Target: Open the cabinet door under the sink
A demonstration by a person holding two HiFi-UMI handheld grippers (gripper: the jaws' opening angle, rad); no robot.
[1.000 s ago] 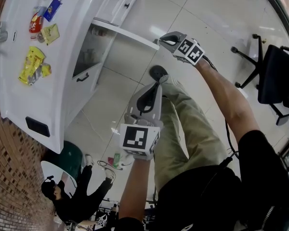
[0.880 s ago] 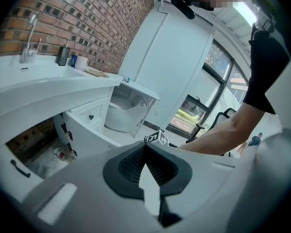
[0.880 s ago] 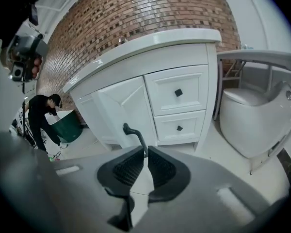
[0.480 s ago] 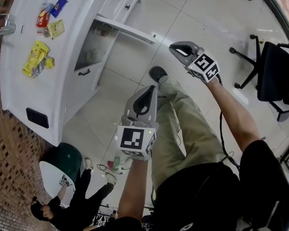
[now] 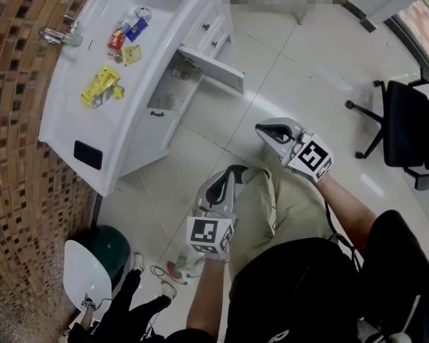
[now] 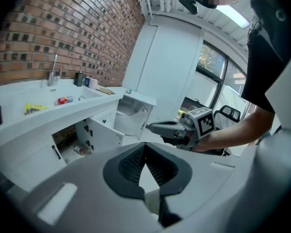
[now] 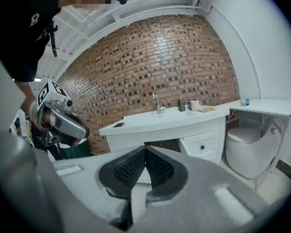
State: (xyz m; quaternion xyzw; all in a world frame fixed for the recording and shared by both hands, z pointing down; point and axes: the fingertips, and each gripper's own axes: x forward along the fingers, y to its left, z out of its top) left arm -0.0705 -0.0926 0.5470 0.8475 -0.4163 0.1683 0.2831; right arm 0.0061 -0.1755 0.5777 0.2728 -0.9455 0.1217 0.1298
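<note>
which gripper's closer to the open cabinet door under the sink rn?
Right. The right gripper hangs off the free edge of the cabinet door, not touching; the left gripper is farther back, beside the person's leg. Both shut, empty.

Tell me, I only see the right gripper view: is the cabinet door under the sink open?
Observer: Yes. In the head view the cabinet door stands swung out over the floor.
Operator: Is the left gripper holding it?
Observer: No. The left gripper is well clear of the door, its fingers together on nothing.
Operator: Anything on the counter?
Observer: Snack packets lie on the countertop.
</note>
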